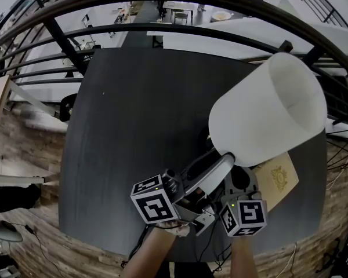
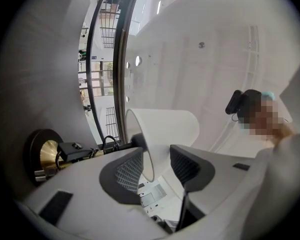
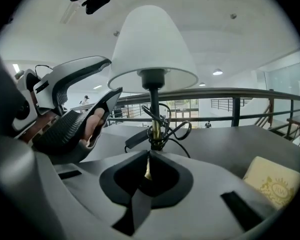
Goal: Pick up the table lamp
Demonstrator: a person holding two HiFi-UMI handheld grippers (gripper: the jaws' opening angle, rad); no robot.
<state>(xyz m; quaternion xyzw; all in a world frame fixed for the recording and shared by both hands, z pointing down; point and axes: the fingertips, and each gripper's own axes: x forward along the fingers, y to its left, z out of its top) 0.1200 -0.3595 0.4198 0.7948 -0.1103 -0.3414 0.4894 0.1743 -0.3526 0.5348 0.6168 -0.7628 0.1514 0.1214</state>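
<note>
The table lamp stands on the dark table (image 1: 139,114). Its white shade (image 1: 267,112) tops a thin stem (image 3: 154,101) with a black cord (image 3: 167,129) wound round it. My right gripper (image 3: 146,165) is shut on the lamp's brass foot, low on the stem; in the head view the right gripper (image 1: 239,177) sits under the shade. My left gripper (image 2: 157,166) is open. It reaches in from the left, just beside the stem and below the shade (image 2: 165,131), and its pads touch nothing. From the right gripper view the left gripper (image 3: 82,111) shows at the left.
A beige embossed card (image 1: 278,178) lies on the table right of the lamp's foot. A black metal railing (image 1: 162,30) curves round the table's far side. The table's front edge is near both hands.
</note>
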